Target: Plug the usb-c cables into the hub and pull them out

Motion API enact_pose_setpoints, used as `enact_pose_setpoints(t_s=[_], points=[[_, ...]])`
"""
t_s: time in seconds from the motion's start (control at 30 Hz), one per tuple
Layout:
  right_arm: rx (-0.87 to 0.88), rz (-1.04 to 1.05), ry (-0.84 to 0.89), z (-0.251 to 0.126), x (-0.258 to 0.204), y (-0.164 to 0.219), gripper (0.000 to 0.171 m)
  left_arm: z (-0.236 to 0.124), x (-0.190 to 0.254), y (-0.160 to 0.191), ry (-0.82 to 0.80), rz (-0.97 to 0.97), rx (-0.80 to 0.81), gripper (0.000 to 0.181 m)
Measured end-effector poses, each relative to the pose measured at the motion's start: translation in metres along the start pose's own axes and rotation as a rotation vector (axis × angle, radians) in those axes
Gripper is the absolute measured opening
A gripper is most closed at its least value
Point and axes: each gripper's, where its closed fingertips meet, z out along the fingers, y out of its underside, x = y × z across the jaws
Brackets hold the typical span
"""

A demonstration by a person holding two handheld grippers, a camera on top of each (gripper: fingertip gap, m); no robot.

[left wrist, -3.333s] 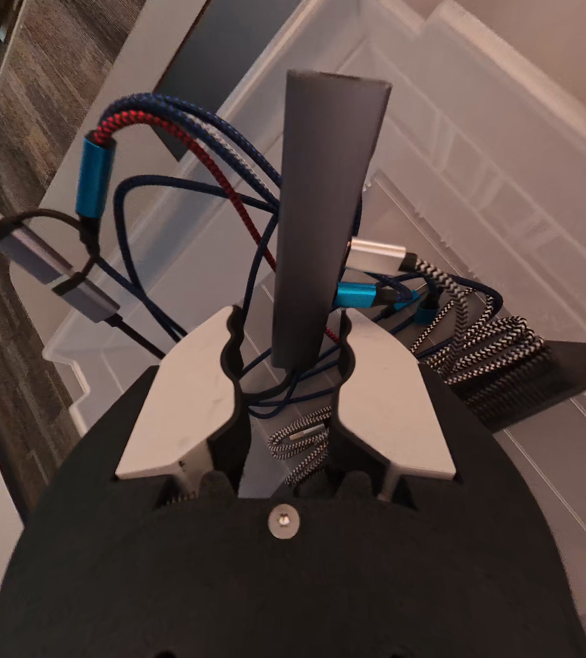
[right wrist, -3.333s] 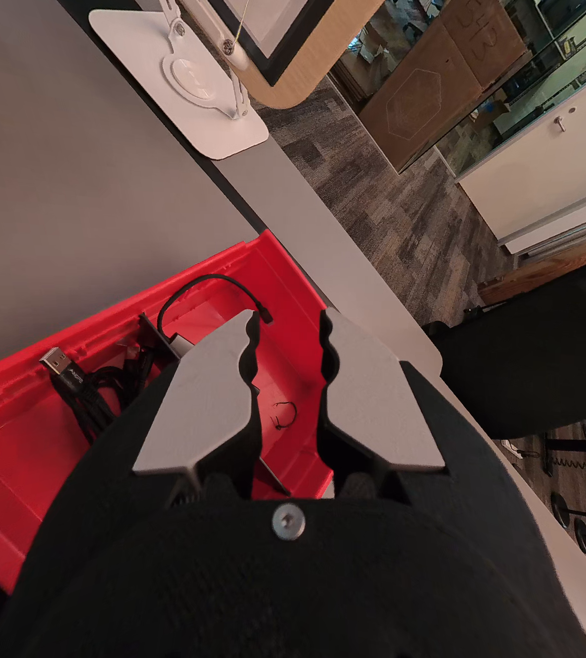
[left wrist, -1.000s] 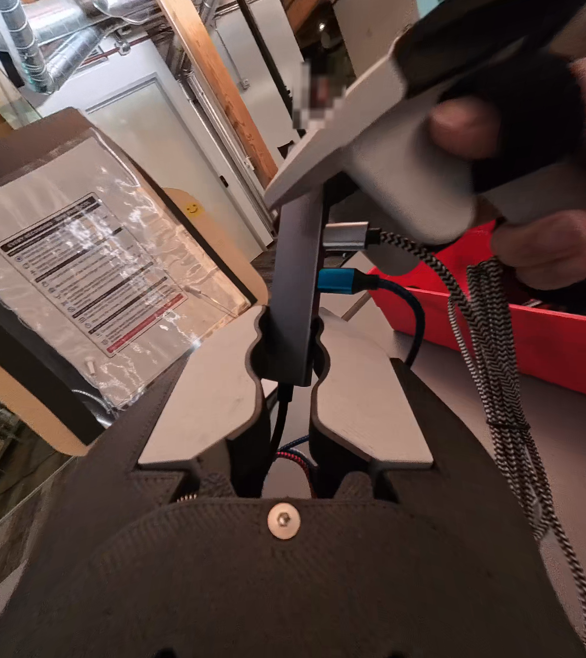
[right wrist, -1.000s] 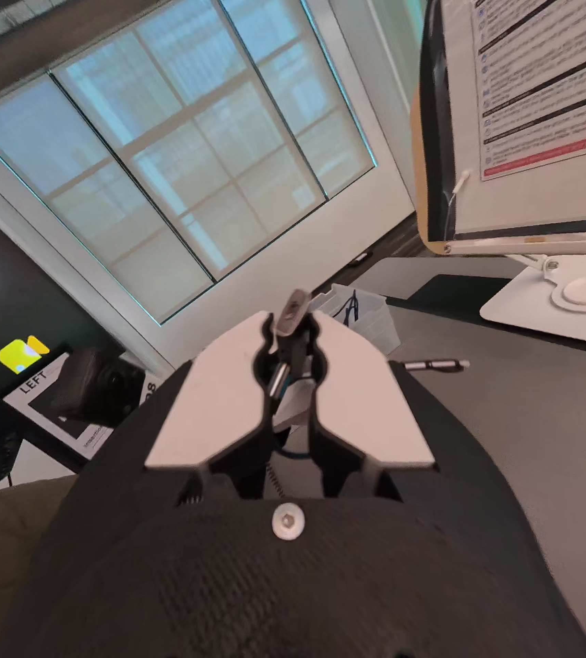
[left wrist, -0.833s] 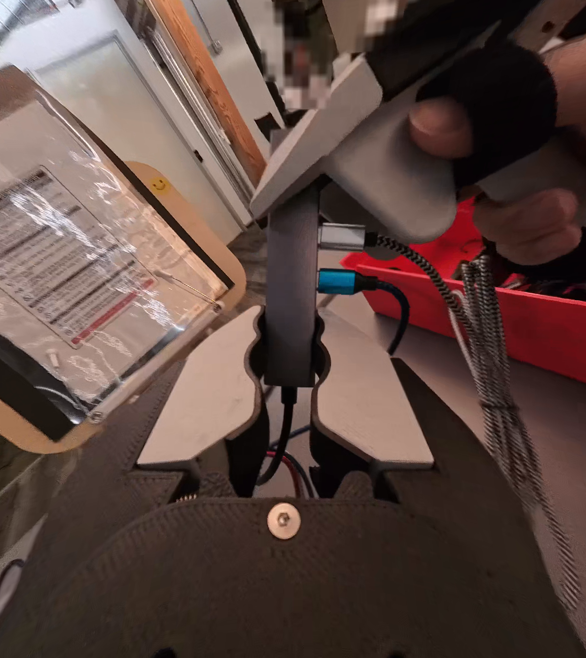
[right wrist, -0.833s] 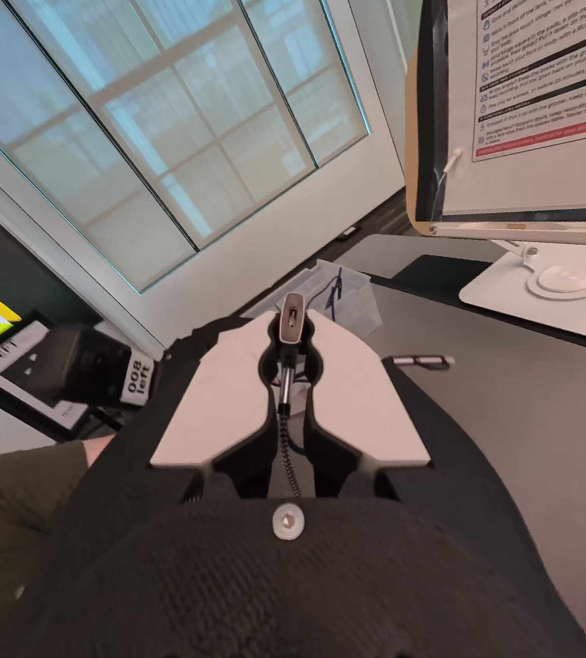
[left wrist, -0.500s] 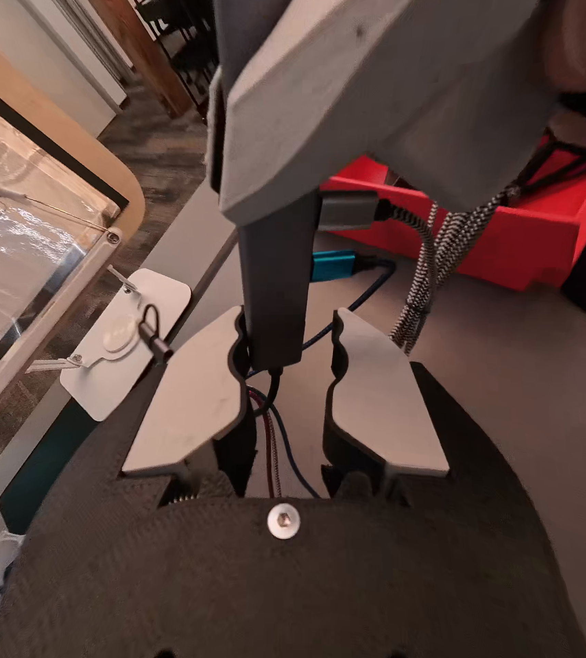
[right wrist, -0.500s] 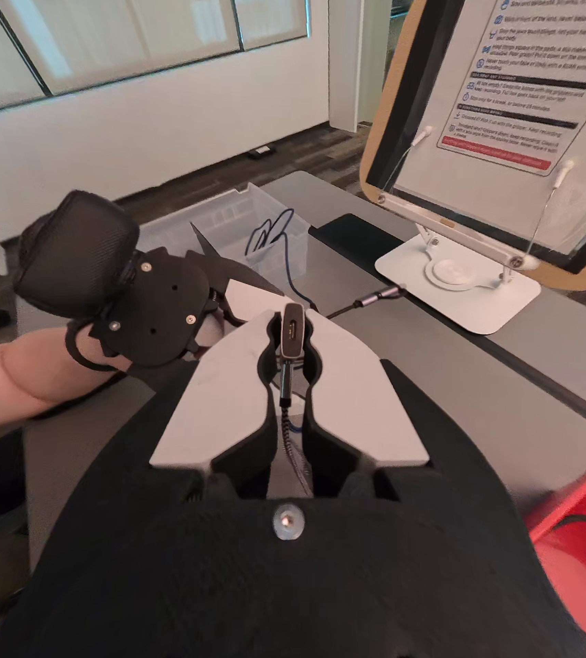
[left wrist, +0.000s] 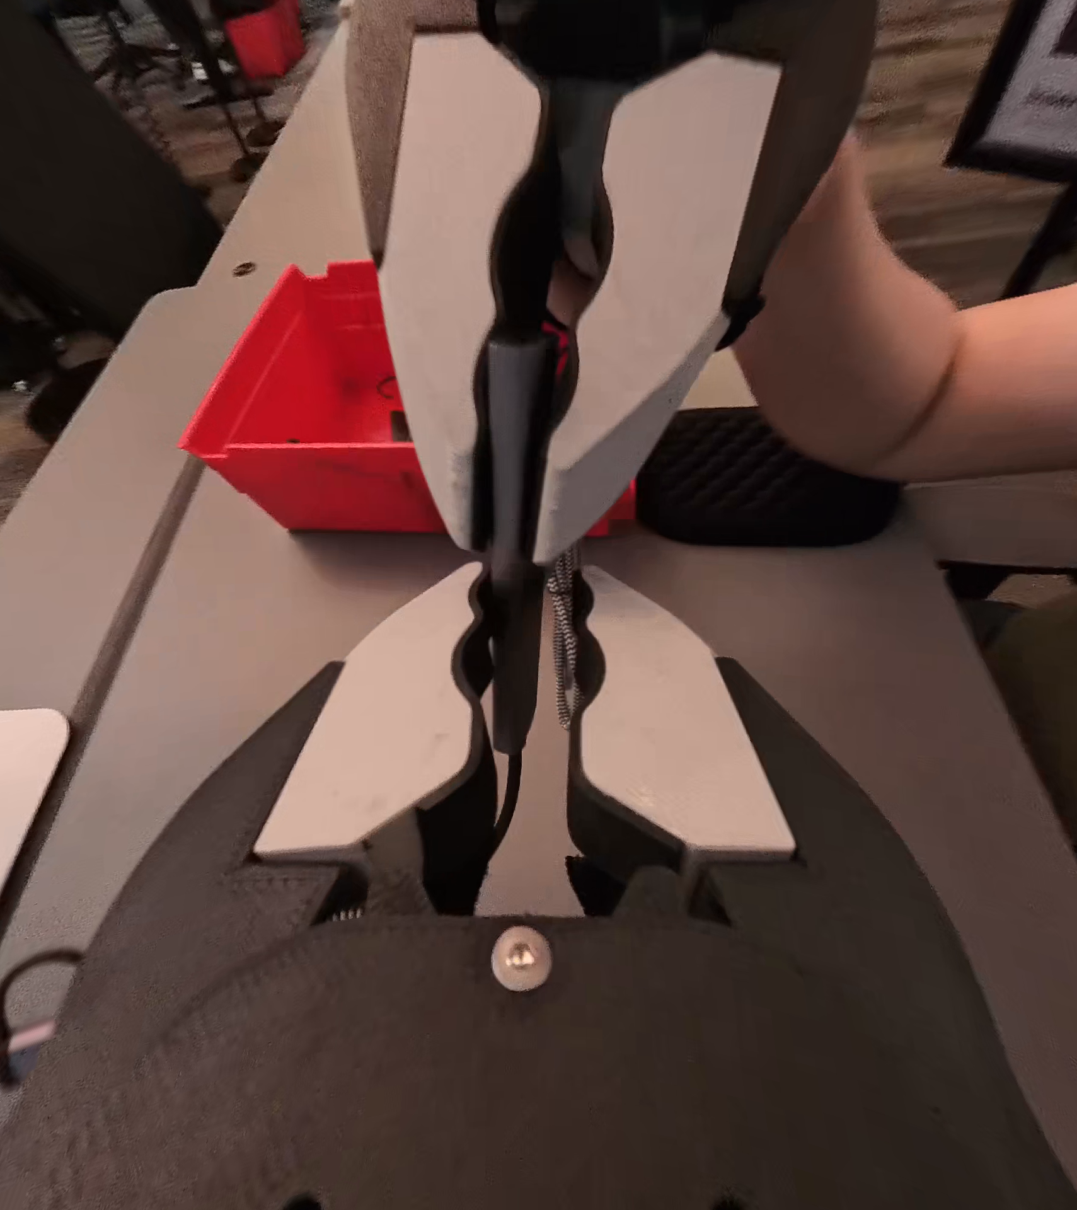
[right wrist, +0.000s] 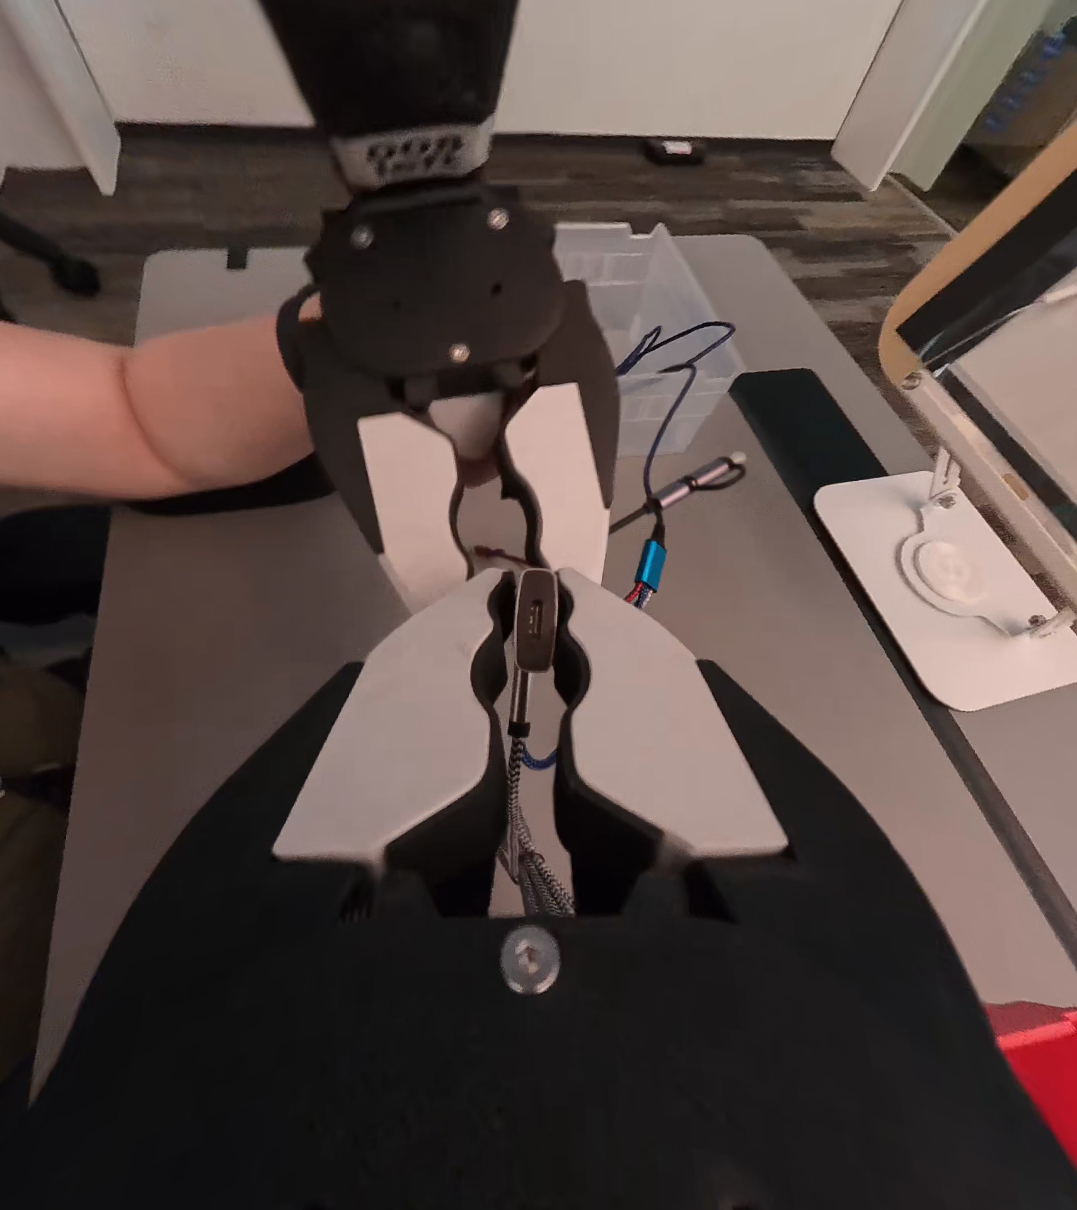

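The dark grey hub (left wrist: 512, 425) hangs upright above the grey table (left wrist: 260, 622). My right gripper (left wrist: 503, 543) reaches in from above, shut on the hub's upper end. The right wrist view shows that end, with a port, between its fingers (right wrist: 532, 628). My left gripper (left wrist: 532, 583) is open around the hub's lower end, with a gap on its right side. It shows opposite in the right wrist view (right wrist: 499, 556). A black-and-white braided cable (left wrist: 562, 641) hangs beside the hub; its silver plug (right wrist: 516, 694) sits just under the hub. A blue plug (right wrist: 650, 563) shows to the right; I cannot tell if it is plugged in.
A red bin (left wrist: 300, 419) stands behind the grippers. A clear plastic box (right wrist: 640, 308) with cables, a loose grey plug (right wrist: 706, 478) and a white stand base (right wrist: 954, 589) under a framed sheet are on the table. A person's arm (left wrist: 915, 366) rests on a black pad (left wrist: 765, 478). Spacing between my two grippers at the tips: around 4 cm.
My left gripper has opened and let go of the hub. My right gripper has kept hold of its upper end. Both views have tilted down toward the table.
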Motion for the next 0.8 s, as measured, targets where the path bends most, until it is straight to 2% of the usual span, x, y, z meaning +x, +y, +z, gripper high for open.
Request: enact_pose_setpoints(t_s=[0.2,0.53,0.63,0.8], points=[[-0.079,-0.069,-0.037,0.009,-0.01,0.012,0.01,-0.003,0.006,0.006,0.053,0.004,-0.022,0.01],[-0.087,-0.068,-0.056,0.01,-0.009,0.015,0.01,-0.005,0.007,0.013,0.132,-0.05,-0.032,0.009],[-0.018,-0.072,-0.04,0.007,-0.004,0.008,0.012,-0.008,0.004,0.007,0.133,-0.069,-0.007,0.009],[0.159,-0.036,-0.011,-0.005,0.014,-0.007,0.031,-0.025,-0.013,-0.012,0.116,-0.178,0.128,0.008]])
